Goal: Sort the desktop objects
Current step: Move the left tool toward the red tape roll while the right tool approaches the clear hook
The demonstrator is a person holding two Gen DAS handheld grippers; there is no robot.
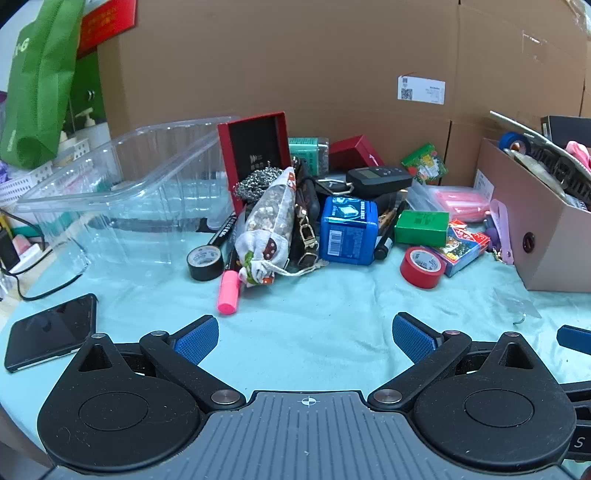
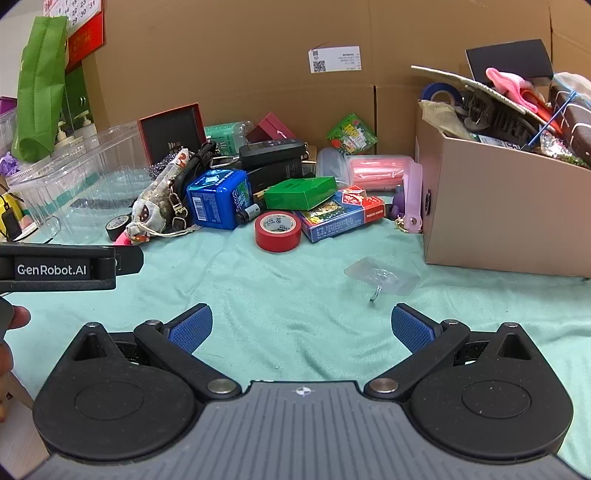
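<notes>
Desktop clutter [image 1: 332,221] well beyond both grippers' spread, empty fingers [image 1: 197,338].

Bin [image 1: 110,192] left, pile [image 1: 332,214] centre, box [image 2: 509,206] right.

Readable marks only. "GenRobot.AI" in white on the black body of my left tongs [image 2: 66,267], left edge of the right wrist view. A letter "S" on the dark casing [image 1: 580,442] at the lower right of the left wrist view. "G" in white on the green bag [image 1: 40,74], upper left. Calendar [image 2: 70,11] at top left shows 22, 23, 29, 30, 31. Card box [image 2: 341,214] reads "PLASTIC COATED" on its red end. Blue cube box [image 2: 218,197] carries a barcode; print too small. White label [image 2: 335,59] on the cardboard wall has a QR code, text illegible. Red tape [image 2: 277,230] core printing unreadable.
</notes>
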